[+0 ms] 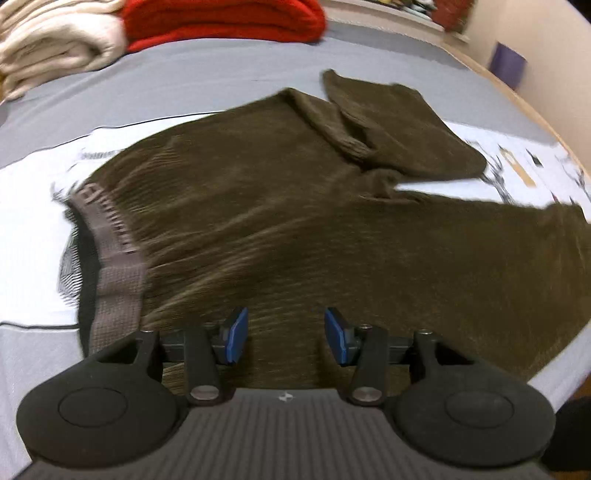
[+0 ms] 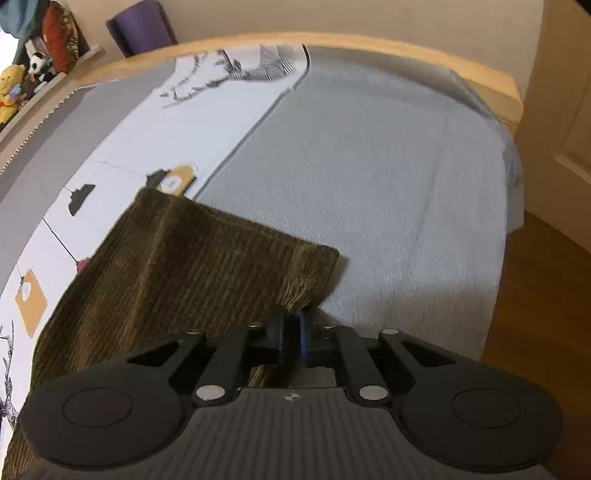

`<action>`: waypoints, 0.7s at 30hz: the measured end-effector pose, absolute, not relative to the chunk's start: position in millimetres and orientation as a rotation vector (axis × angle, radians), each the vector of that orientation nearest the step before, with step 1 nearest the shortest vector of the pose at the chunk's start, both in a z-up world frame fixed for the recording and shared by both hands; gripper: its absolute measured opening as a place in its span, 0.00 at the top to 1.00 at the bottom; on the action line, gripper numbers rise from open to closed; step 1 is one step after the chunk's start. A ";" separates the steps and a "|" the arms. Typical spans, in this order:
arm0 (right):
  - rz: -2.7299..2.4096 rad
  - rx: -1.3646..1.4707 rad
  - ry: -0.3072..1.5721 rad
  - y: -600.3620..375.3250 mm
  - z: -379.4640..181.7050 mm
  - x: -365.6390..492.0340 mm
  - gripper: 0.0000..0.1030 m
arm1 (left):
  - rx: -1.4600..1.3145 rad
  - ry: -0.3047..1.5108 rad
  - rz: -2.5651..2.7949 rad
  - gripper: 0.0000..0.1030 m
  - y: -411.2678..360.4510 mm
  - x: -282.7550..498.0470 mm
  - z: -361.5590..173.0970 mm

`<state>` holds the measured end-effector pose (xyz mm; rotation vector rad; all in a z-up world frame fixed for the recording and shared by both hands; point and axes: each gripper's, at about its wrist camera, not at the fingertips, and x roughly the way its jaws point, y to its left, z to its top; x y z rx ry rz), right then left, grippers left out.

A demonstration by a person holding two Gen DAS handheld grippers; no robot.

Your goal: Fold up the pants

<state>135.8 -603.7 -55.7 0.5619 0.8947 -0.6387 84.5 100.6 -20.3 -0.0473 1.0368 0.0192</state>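
Observation:
Dark olive corduroy pants (image 1: 266, 206) lie spread on the bed, grey elastic waistband (image 1: 110, 240) at the left, one leg bent back at the far side, the other running off right. My left gripper (image 1: 286, 334) is open, its blue pads (image 1: 236, 334) hovering over the seat of the pants, empty. In the right wrist view my right gripper (image 2: 291, 332) is shut on the hem corner of a pant leg (image 2: 192, 266), which is lifted slightly off the bed.
The bed has a grey cover (image 2: 369, 177) with a white printed panel (image 2: 155, 147) and a wooden frame edge (image 2: 332, 40). Folded cream (image 1: 55, 40) and red (image 1: 221, 22) blankets lie at the far left. Wooden floor (image 2: 535, 314) at right.

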 end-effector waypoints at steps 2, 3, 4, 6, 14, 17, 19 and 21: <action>-0.669 0.522 0.896 -605.5 -48.3 134.5 0.99 | -0.028 1.050 0.003 0.51 92.5 88.4 -25.9; -0.717 0.508 0.899 -606.9 -45.0 129.4 0.99 | -0.019 1.063 -0.006 0.51 88.3 90.6 -29.2; -0.766 0.526 0.905 -609.9 -43.9 125.0 0.99 | -0.010 1.083 -0.012 0.50 84.9 93.7 -34.4; -0.829 0.572 0.938 -617.9 -47.6 116.4 0.98 | 0.017 1.139 -0.011 0.49 81.6 96.2 -44.3; -0.734 0.428 0.858 -589.4 -18.1 128.2 0.72 | 0.135 1.278 0.010 0.37 82.4 86.2 -70.2; -0.509 0.398 0.890 -562.6 -16.8 140.9 0.56 | 0.125 1.288 0.038 0.37 90.5 83.0 -69.5; -0.352 0.385 0.978 -541.3 -28.6 152.3 0.52 | 0.127 1.292 0.051 0.37 94.8 81.2 -69.0; -0.262 0.360 1.106 -521.5 -46.6 162.0 0.52 | 0.133 1.289 0.051 0.37 95.0 79.9 -66.2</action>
